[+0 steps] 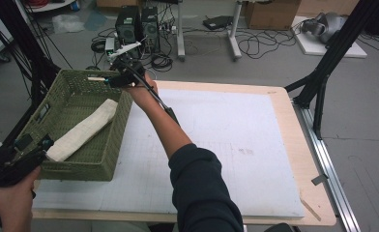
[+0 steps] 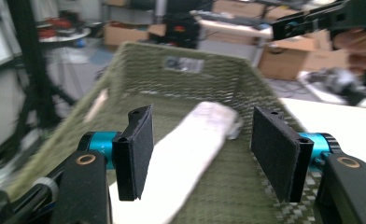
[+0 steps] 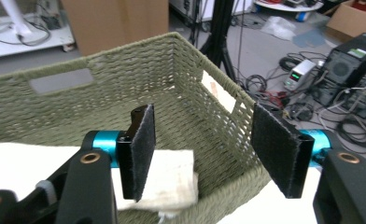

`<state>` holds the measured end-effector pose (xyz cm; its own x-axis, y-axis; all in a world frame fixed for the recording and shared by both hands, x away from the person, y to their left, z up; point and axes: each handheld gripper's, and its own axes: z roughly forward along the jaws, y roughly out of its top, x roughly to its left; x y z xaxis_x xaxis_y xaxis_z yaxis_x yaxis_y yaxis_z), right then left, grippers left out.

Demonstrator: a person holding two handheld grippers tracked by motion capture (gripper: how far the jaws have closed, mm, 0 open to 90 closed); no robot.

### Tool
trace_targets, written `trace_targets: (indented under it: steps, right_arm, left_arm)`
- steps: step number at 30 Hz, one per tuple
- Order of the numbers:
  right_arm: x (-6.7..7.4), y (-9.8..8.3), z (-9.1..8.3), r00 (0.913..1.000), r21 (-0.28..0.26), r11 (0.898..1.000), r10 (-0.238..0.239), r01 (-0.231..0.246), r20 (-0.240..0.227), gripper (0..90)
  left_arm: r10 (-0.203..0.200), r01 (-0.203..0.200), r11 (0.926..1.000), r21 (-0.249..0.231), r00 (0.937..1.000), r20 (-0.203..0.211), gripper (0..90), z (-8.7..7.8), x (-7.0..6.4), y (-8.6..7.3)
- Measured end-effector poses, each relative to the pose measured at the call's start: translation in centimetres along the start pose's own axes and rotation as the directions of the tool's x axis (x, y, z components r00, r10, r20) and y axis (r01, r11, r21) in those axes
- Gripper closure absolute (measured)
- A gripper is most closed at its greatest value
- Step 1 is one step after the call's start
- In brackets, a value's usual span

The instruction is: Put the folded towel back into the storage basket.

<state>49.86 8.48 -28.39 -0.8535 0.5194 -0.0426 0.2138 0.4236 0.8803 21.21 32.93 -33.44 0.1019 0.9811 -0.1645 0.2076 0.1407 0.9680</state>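
Left hand point(image 1: 11, 200) low at the near left corner, left gripper point(image 1: 30, 145) aimed forward, jaws parted with nothing pressed between the pads point(image 2: 139, 151), right arm in dark sleeve stretched far forward, right gripper point(image 1: 111, 79) jaws apart, pads point(image 3: 141, 149) bare

A woven basket point(image 1: 108, 159) sits at the left edge of the desk point(image 1: 274, 96), and a folded towel point(image 1: 83, 129) lies slantwise inside it. The left gripper point(image 1: 35, 147) is at the basket's near left corner, over the towel's near end. The right gripper point(image 1: 111, 81) is at the far right corner, above the rim. Behind the desk, computer towers point(image 1: 138, 24) and cables point(image 1: 262, 43) rest on the floor.
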Motion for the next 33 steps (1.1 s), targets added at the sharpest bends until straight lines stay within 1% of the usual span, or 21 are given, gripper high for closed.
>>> trace_targets:
  steps: [1,2,4,6,8,11,12,15,17,18,22,25,26,28,31,32,33]
  right_arm:
    - [-0.1,-0.2,-0.4,1.0000,-0.008,1.000,-0.005,0.005,0.003,38.3]
    - [-0.2,-0.4,-0.8,0.9999,-0.016,1.000,-0.009,0.009,-0.010,38.1]
    - [-0.4,-0.9,-1.7,0.9999,-0.016,1.000,-0.007,0.007,-0.009,35.3]
    - [-0.7,-1.4,-2.6,0.9998,-0.020,1.000,-0.019,0.019,-0.010,33.7]
    - [-1.0,-1.9,-3.5,0.9996,-0.025,0.999,-0.027,0.027,-0.004,31.4]
    - [-1.5,-2.8,-4.7,0.9999,-0.024,1.000,-0.013,0.013,0.000,27.9]
    - [-1.8,-3.2,-5.1,1.0000,-0.016,1.000,-0.007,0.007,0.000,24.6]
    - [-2.4,-4.2,-6.2,0.9999,-0.017,1.000,0.007,-0.007,0.012,23.5]
    - [-2.7,-5.1,-7.1,0.9998,-0.021,1.000,0.001,-0.001,0.019,23.1]
    - [-2.8,-5.6,-7.6,0.9998,-0.022,1.000,0.003,-0.002,0.020,23.0]
    - [-3.6,-7.4,-9.7,0.9991,-0.028,0.999,0.019,-0.018,0.039,22.2]
    - [-4.2,-8.5,-11.4,0.9979,-0.036,0.999,0.024,-0.022,0.060,21.7]
    - [-4.3,-8.9,-12.0,0.9975,-0.042,0.999,0.028,-0.026,0.064,21.7]
    - [-4.7,-9.6,-13.1,0.9964,-0.045,0.998,0.036,-0.033,0.076,20.9]
    - [-5.1,-10.7,-15.1,0.9941,-0.059,0.997,0.047,-0.041,0.098,19.8]
    - [-5.1,-11.1,-15.7,0.9925,-0.055,0.997,0.058,-0.053,0.107,18.2]
    - [-5.2,-11.4,-16.1,0.9920,-0.059,0.997,0.057,-0.050,0.112,18.1]
  left_arm:
    - [-0.004,0.004,1.0000,-0.007,0.9998,0.018,38.2,0.1,-0.2,0.1]
    - [-0.009,0.010,0.9999,-0.014,0.9993,0.035,36.4,0.2,-0.3,0.1]
    - [-0.017,0.019,0.9996,-0.020,0.9980,0.061,32.4,0.5,-0.6,0.2]
    - [-0.019,0.021,0.9997,-0.016,0.9960,0.087,29.5,0.8,-0.9,0.2]
    - [-0.013,0.014,0.9998,-0.010,0.9941,0.108,27.5,1.2,-1.3,0.3]
    - [0.006,-0.006,1.0000,-0.005,0.9895,0.145,24.7,1.7,-2.0,0.3]
    - [0.009,-0.008,1.0000,-0.002,0.9871,0.160,24.5,1.9,-2.2,0.3]
    - [0.015,-0.017,0.9998,0.009,0.9786,0.205,25.0,2.5,-2.9,0.3]
    - [0.023,-0.026,0.9996,0.013,0.9736,0.227,24.9,2.9,-3.4,0.4]
    - [0.024,-0.029,0.9995,0.015,0.9701,0.242,24.9,3.1,-3.6,0.4]
    - [0.026,-0.035,0.9990,0.027,0.9585,0.284,24.9,3.9,-4.5,0.2]
    - [0.036,-0.049,0.9982,0.034,0.9497,0.311,24.9,4.5,-5.2,0.2]
    - [0.038,-0.052,0.9980,0.035,0.9451,0.324,24.9,4.8,-5.4,0.2]
    - [0.048,-0.065,0.9972,0.038,0.9391,0.340,24.9,5.1,-5.9,0.1]
    - [0.061,-0.082,0.9958,0.042,0.9262,0.372,24.8,5.7,-6.7,0.2]
    - [0.064,-0.087,0.9953,0.043,0.9237,0.378,24.7,5.8,-7.0,0.2]
    - [0.069,-0.092,0.9948,0.043,0.9188,0.389,24.5,6.0,-7.3,0.2]
